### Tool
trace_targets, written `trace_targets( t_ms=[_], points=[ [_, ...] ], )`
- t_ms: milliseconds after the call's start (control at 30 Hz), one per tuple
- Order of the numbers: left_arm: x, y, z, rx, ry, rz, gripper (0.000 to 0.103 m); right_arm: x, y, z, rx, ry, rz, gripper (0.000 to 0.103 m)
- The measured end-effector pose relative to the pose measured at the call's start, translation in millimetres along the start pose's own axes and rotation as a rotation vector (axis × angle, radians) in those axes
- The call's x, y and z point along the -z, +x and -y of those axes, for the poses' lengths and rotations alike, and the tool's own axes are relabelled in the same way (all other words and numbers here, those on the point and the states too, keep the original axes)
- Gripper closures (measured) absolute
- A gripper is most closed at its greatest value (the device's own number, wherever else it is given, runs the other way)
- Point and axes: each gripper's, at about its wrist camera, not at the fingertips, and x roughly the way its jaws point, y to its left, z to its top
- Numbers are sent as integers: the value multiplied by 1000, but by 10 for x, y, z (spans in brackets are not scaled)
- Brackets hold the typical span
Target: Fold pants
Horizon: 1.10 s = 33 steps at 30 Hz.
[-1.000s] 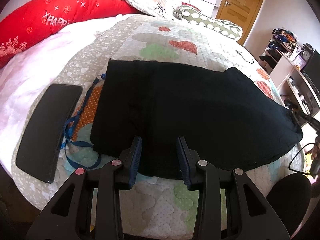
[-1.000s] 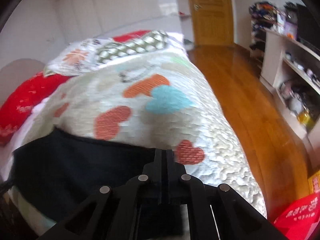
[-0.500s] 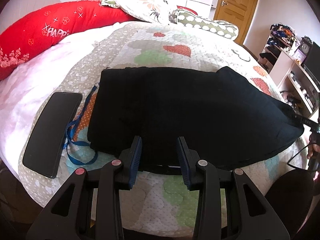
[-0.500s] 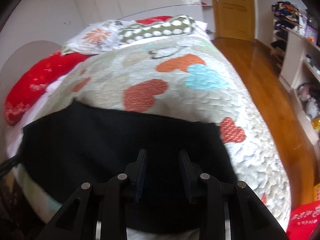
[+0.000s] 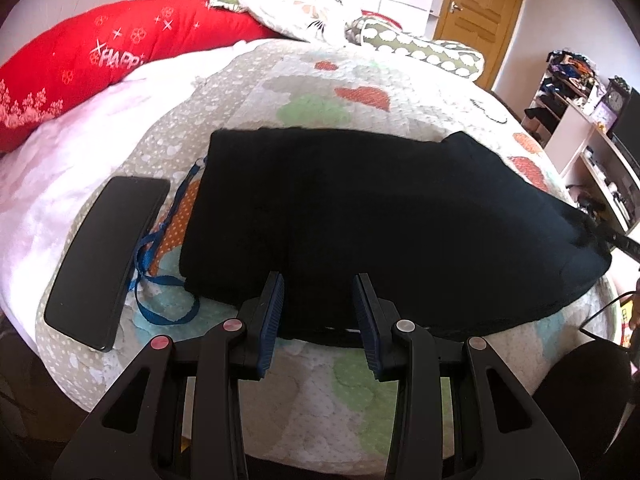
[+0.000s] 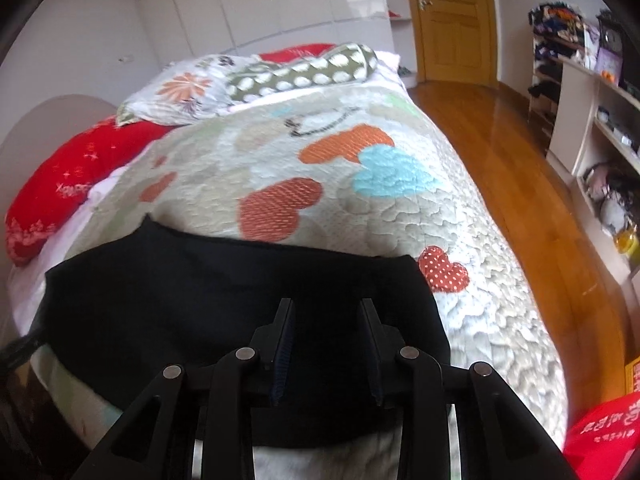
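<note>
Pants (image 5: pixel 372 216) lie flat; red pillow (image 5: pixel 80 64) (reads "HAPPY").

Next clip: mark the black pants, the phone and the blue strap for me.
black pants (image 5: pixel 380 216), left wrist view, middle of the spread fabric.
phone (image 5: pixel 108 256), left wrist view, centre of its dark screen.
blue strap (image 5: pixel 168 280), left wrist view, the loop lying between the phone and the pants.

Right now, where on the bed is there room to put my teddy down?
Bare quilt lies between the black pants and the pillows. The white blanket beside the red cushion is bare too. It is crowded left of the pants, where the phone and blue strap lie.
</note>
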Motion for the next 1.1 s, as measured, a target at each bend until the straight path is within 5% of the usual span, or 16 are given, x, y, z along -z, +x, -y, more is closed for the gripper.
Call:
trace_targets(
  t_ms=[200,400,667,700,767,900,1100],
  points=[
    [26,-80,55,15,-20,10,68,361,149,-85,-21,-25,-106,67],
    [18,-230,207,41,-12,42,68,387,-193,-51,3,-1,-35,66],
    [-69,-248,541,89,38,37,67,557,-391,185,14,59,-55,64],
    [-91,-234,604,105,47,33,64,571,-427,219,17,61,-56,62],
    [-136,-203,745,141,58,39,40,593,-529,292,38,57,-51,60],
    [-236,-68,1118,206,121,22,39,632,-625,467,77,79,-38,58],
    [-476,191,1656,284,226,-6,39,683,-483,604,-24,169,-37,58]
  ],
)
